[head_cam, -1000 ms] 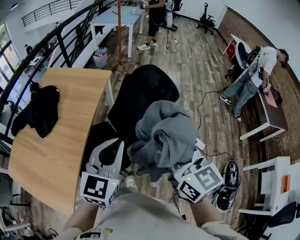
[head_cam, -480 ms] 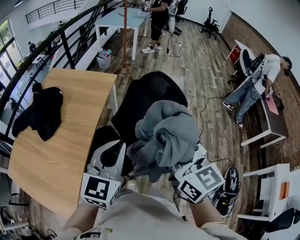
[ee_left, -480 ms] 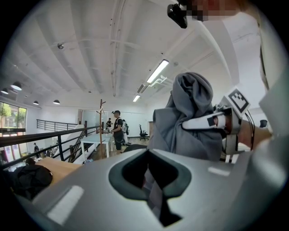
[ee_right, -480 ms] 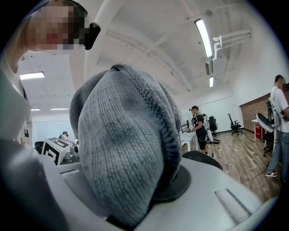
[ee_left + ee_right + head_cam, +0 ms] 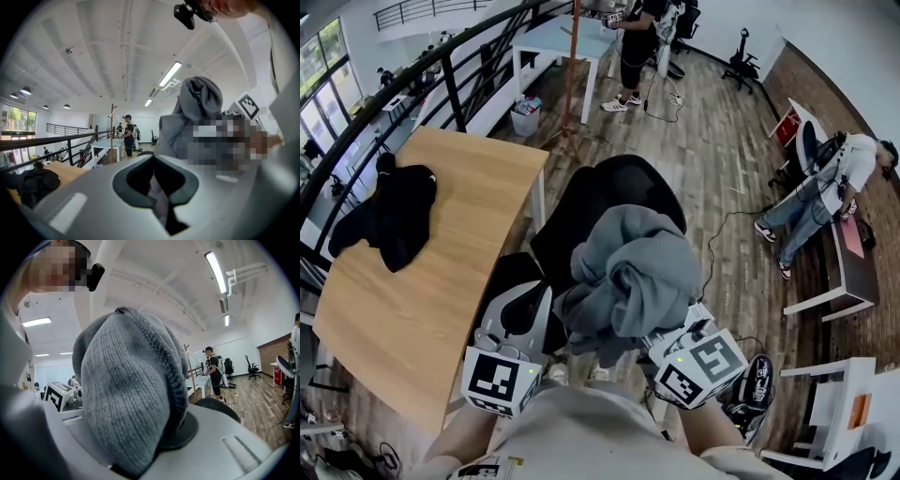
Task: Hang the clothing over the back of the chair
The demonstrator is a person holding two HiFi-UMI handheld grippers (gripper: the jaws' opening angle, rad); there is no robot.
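Observation:
A bundled grey knitted garment [image 5: 630, 270] hangs in front of me, above the seat of a black office chair whose back [image 5: 619, 192] stands just beyond it. My right gripper [image 5: 675, 349] is shut on the garment, whose knit [image 5: 131, 394] fills the right gripper view and hides the jaws. My left gripper [image 5: 523, 317] sits at the bundle's lower left. In the left gripper view its jaws [image 5: 157, 187] stand together with a strip of pale grey cloth pinched between them. The rest of the garment [image 5: 197, 117] rises to the right.
A wooden table [image 5: 459, 272] on the left carries a black garment [image 5: 389, 211]. A black railing [image 5: 441, 70] runs behind it. A wooden coat stand [image 5: 575, 75], a white table [image 5: 558, 37] and a standing person [image 5: 639, 47] are at the back. A seated person [image 5: 825, 183] and white desks [image 5: 830, 300] are on the right.
Both grippers have carried the grey garment a little forward toward the chair, and the scene has shifted in the head view. Both grips look the same.

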